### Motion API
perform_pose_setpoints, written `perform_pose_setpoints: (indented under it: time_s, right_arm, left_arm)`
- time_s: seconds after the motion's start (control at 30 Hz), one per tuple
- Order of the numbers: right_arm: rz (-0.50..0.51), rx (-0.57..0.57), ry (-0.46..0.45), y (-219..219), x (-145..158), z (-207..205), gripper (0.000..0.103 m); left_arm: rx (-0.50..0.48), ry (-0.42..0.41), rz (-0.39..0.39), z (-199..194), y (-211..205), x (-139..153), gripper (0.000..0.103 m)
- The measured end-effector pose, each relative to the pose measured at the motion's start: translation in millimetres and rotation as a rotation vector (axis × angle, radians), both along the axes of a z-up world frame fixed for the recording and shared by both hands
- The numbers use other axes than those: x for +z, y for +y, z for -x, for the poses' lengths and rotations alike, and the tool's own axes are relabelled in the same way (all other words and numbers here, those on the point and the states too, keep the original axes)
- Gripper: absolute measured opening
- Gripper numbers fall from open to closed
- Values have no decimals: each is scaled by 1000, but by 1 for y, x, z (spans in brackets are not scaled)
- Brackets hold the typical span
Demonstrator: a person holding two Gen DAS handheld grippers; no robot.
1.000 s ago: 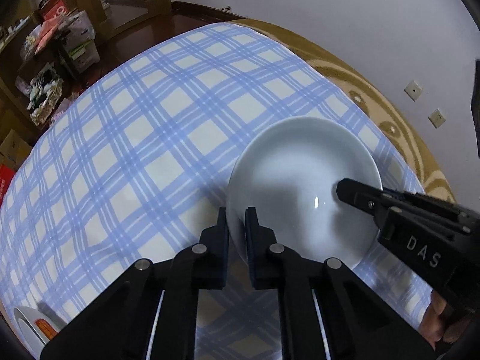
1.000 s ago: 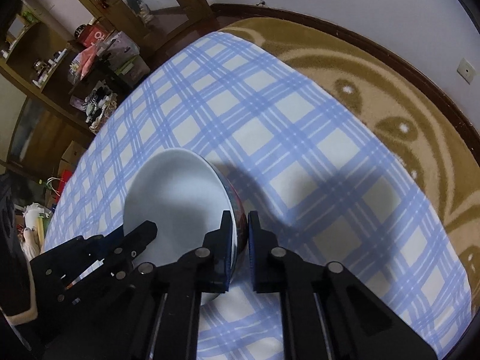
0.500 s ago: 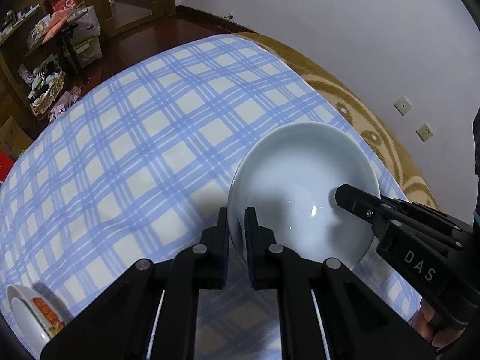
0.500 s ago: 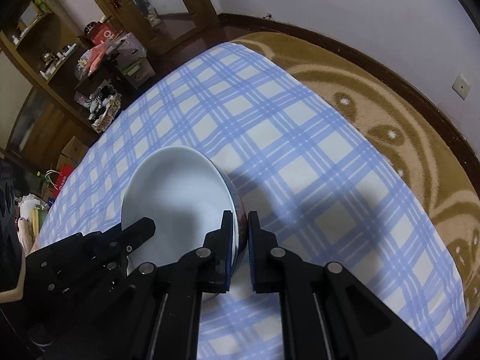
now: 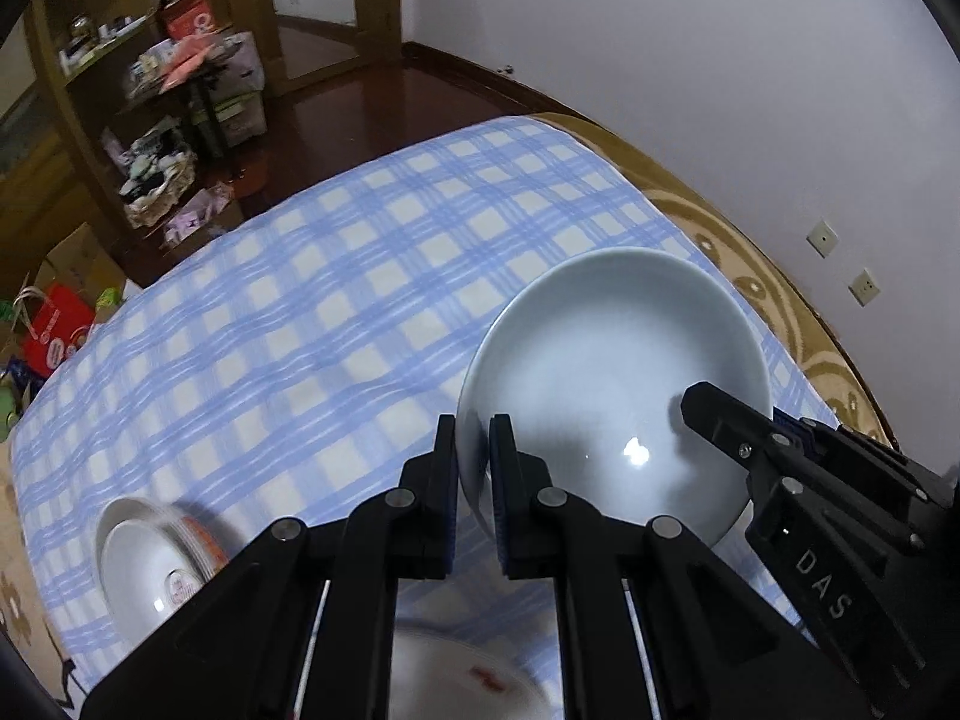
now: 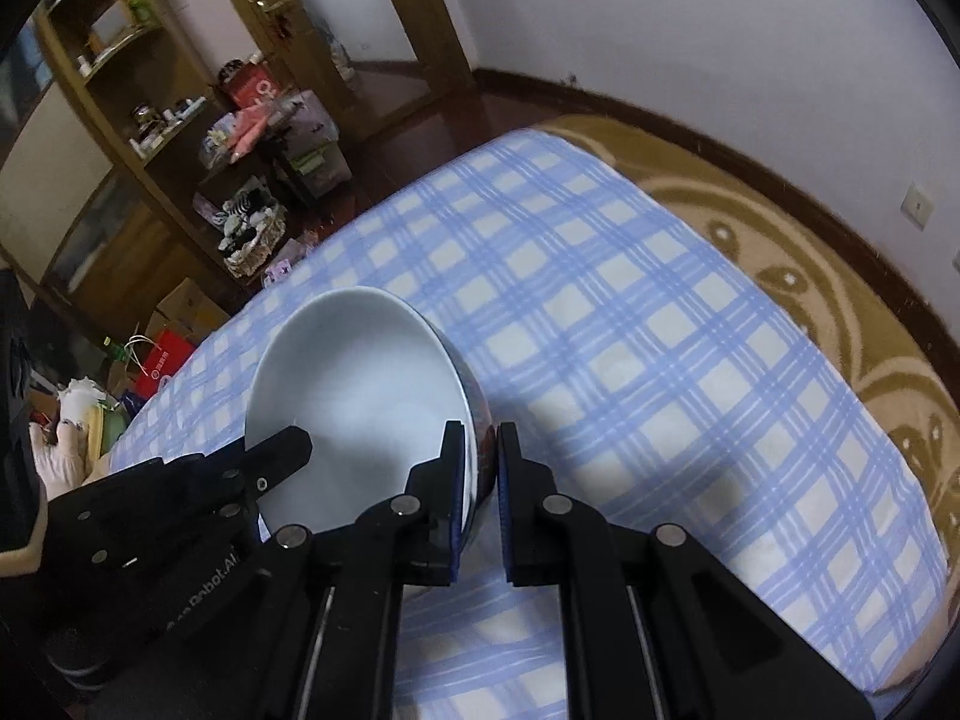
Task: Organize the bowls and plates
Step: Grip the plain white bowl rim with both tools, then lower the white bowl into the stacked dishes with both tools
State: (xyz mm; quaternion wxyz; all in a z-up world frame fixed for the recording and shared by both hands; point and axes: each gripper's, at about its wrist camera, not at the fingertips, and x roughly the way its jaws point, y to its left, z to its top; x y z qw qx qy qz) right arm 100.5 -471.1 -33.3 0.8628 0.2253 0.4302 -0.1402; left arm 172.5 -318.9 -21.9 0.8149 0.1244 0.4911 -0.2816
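Item: white bowl, held clear above the checked cloth of the bench. Left gripper clamped on its near-left rim; right gripper clamped on the opposite rim. Both equally near. Two dishes lie nearer and lower: patterned bowl near left, plate directly under the left gripper.
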Motion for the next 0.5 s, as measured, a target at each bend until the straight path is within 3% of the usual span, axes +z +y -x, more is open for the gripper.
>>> perform_pose_setpoints:
  time_s: [0.27,0.5]
  right_arm:
    - [-19,81,-37,50,12,3,11]
    - [48,152,-58,91,34,0,12]
  left_arm:
    - [66,-9,16,2,59,20,10]
    - [106,-7,37,5,102,30,10]
